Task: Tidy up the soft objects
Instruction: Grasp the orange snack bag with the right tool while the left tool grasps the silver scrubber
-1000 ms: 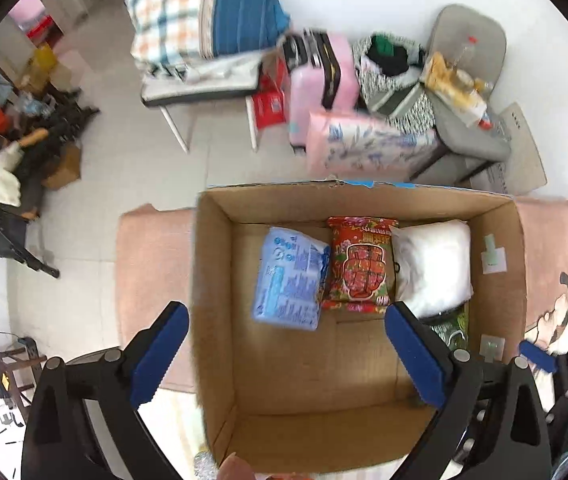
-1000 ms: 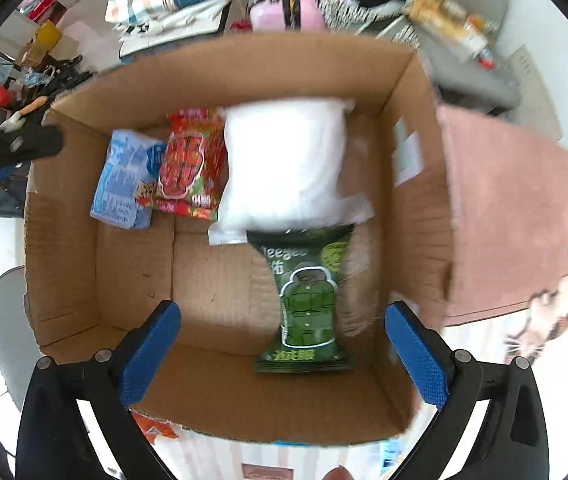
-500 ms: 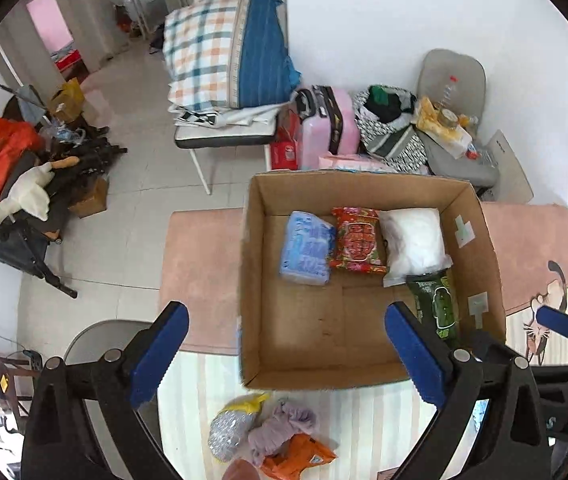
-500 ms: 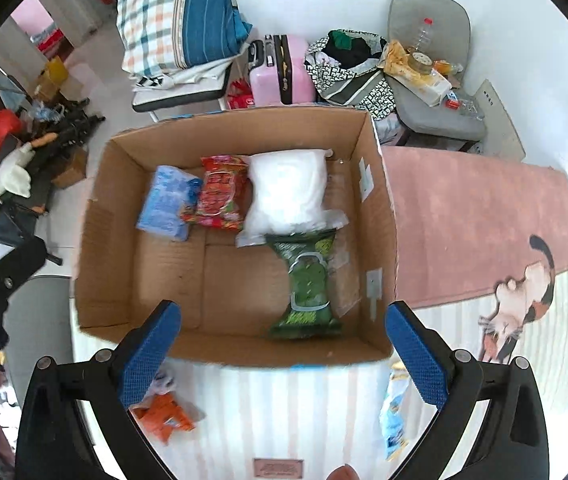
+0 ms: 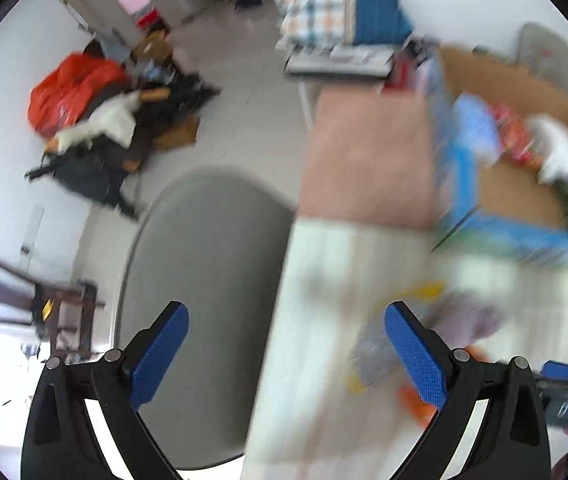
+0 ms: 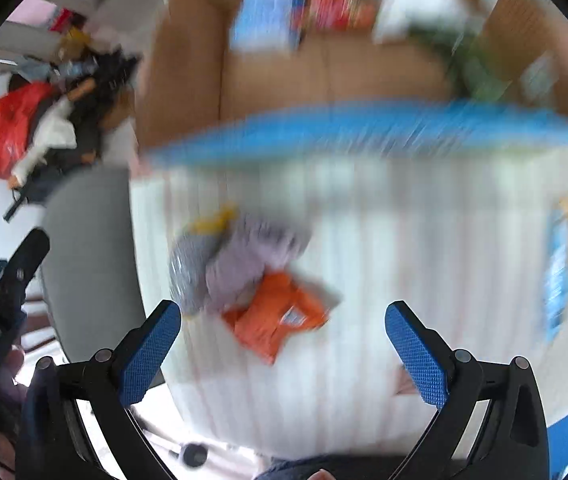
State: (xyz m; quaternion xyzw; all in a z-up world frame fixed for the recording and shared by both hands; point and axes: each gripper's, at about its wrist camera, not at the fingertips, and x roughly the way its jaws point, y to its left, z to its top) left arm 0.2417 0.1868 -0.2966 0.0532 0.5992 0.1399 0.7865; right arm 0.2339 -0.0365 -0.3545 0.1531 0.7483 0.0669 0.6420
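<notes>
Both views are motion-blurred. A cardboard box (image 6: 324, 76) with a blue outer face stands on the striped cloth and holds a blue pack (image 6: 263, 20), a red pack (image 6: 332, 0), a white pack (image 6: 412, 4) and a green pack (image 6: 480, 68). In front of it lies a pile: a silver pouch (image 6: 187, 268), a lilac soft item (image 6: 251, 256) and an orange pack (image 6: 275, 316). My right gripper (image 6: 281, 348) is open and empty just in front of the pile. My left gripper (image 5: 286, 356) is open and empty over the table's left edge; the pile (image 5: 456, 320) is to its right.
A grey round chair seat (image 5: 199, 280) stands left of the table. A blue pack (image 6: 556, 272) lies at the right on the striped cloth (image 6: 424, 260). A pink cloth (image 5: 364, 152) lies left of the box. Clutter with a red bag (image 5: 71, 88) is on the floor.
Both grippers have pulled back from the box and dropped lower toward the near end of the table. The left one has swung left. Both stay open and empty.
</notes>
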